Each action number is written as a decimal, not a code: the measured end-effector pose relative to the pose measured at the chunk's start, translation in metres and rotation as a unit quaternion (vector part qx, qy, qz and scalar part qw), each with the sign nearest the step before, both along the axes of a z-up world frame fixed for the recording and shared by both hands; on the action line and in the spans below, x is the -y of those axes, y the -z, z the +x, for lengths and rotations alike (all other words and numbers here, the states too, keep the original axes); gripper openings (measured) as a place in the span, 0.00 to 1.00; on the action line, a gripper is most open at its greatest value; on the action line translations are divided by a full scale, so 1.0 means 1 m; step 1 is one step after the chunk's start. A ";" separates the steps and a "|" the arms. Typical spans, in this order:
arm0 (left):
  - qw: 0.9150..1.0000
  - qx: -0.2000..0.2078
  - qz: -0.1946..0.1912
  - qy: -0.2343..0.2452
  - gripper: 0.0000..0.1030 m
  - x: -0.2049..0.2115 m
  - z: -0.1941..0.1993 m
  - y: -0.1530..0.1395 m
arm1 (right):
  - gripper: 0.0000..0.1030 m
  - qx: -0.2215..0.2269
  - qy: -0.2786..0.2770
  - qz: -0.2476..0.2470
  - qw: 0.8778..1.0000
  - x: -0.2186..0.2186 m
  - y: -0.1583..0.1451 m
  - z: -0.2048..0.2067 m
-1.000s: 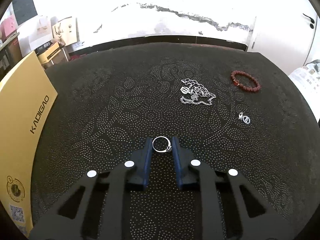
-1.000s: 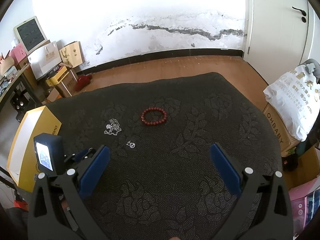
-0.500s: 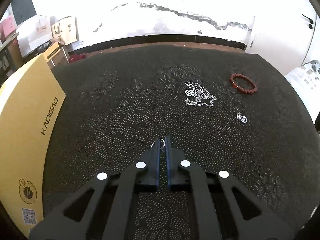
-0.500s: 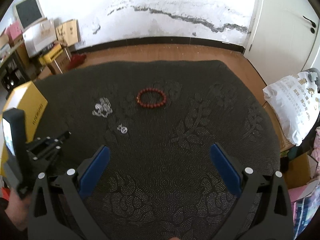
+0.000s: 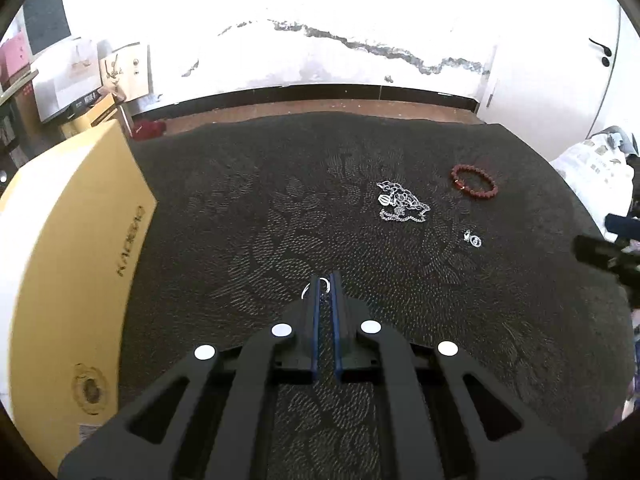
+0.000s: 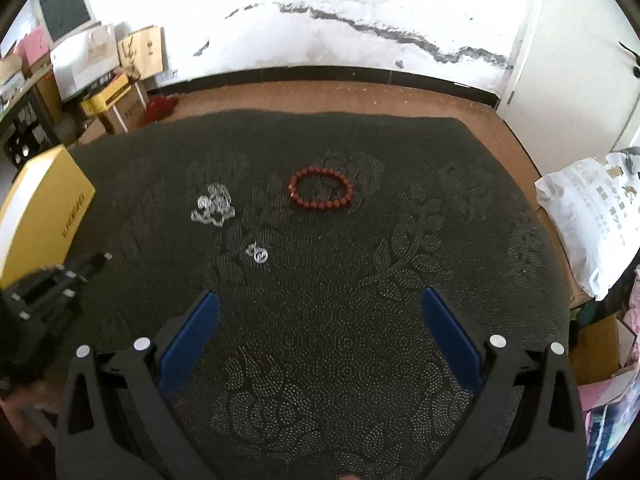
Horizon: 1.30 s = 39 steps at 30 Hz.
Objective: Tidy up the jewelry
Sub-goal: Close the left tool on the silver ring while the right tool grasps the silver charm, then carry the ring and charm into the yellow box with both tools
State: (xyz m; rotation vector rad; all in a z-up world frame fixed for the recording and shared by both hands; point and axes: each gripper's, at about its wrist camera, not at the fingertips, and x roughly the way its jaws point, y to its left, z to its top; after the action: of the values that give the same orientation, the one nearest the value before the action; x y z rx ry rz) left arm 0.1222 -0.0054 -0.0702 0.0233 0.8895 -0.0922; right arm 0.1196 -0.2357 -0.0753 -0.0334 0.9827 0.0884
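Note:
My left gripper is shut on a silver ring, held edge-on between its tips above the dark patterned cloth. A silver chain necklace, a red bead bracelet and a small silver earring lie on the cloth ahead to the right. A yellow box stands at the left. My right gripper is open and empty above the cloth, with the bracelet, necklace and earring beyond it. The left gripper shows blurred at its left.
Cardboard boxes and bags stand by the far wall on the left. A white printed bag sits beyond the cloth's right edge. The cloth ends at a wooden floor at the back.
My left gripper closed on the ring, lifted it off the cloth and moved back and left toward the yellow box. My right gripper shifted slightly and stayed open.

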 end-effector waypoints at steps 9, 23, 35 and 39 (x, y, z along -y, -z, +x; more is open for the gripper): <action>1.000 -0.022 -0.007 0.005 0.05 0.000 -0.004 -0.010 | 0.94 -0.066 -0.033 -0.016 0.997 -0.022 0.058 0.023; 0.999 -0.024 -0.024 0.007 0.05 -0.006 -0.006 -0.023 | 0.90 0.001 -0.057 0.006 0.998 -0.048 0.086 0.066; 0.999 -0.021 -0.024 0.006 0.05 -0.008 -0.005 -0.028 | 0.15 0.005 -0.100 0.019 0.995 -0.050 0.073 0.062; 1.000 -0.020 -0.021 0.000 0.05 -0.010 -0.005 -0.029 | 0.13 0.007 -0.103 0.006 0.995 -0.054 0.071 0.059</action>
State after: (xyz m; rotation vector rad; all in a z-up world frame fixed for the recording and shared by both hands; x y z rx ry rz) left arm 0.1172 0.0051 -0.0416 -0.0179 0.9280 -0.1127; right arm 0.1785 -0.1820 -0.1462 -0.1246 0.9632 0.2832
